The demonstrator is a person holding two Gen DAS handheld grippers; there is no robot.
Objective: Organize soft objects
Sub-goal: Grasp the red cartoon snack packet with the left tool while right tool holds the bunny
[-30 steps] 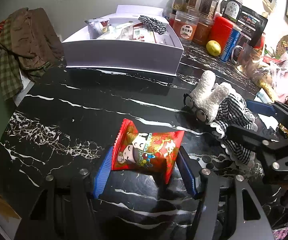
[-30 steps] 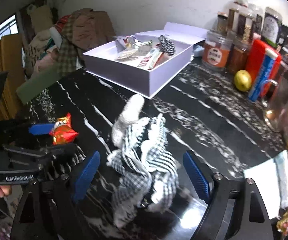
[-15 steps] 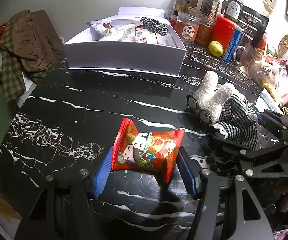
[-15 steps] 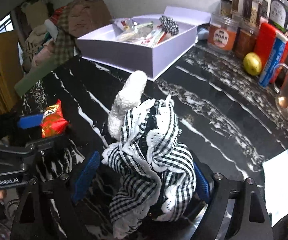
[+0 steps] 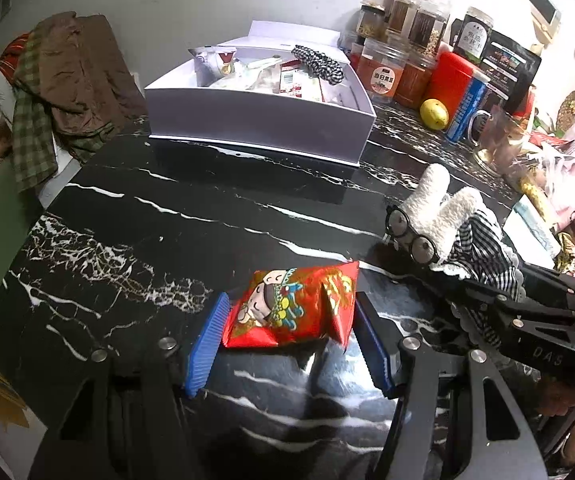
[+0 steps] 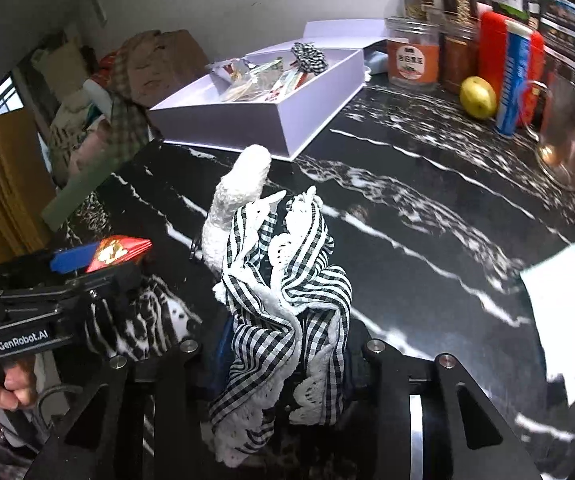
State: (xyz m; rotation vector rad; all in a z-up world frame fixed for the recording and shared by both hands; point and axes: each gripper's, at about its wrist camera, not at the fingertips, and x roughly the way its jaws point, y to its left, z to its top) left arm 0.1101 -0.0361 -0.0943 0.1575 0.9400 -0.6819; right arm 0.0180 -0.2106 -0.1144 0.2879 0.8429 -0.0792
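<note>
A red snack packet (image 5: pixel 293 309) with a cartoon figure sits between the blue pads of my left gripper (image 5: pixel 289 338), which is shut on it and holds it slightly above the black marble table (image 5: pixel 167 216). My right gripper (image 6: pixel 283 360) is shut on a plush bunny (image 6: pixel 279 280) in a black-and-white checked dress with white ears and glasses; the bunny also shows in the left wrist view (image 5: pixel 447 228). A white open box (image 5: pixel 259 120) with packets and a checked scrunchie stands at the back; it shows in the right wrist view too (image 6: pixel 255 120).
Jars, a red canister, a blue can, a lemon (image 5: pixel 433 114) and a glass mug (image 5: pixel 495 140) crowd the back right. Clothes (image 5: pixel 59 92) are piled at the left edge. White paper (image 6: pixel 567 308) lies at the right.
Both grippers closed: the left one on the snack packet, which lifted and tilted, and the right one on the plush bunny, now bunched between its fingers and raised.
</note>
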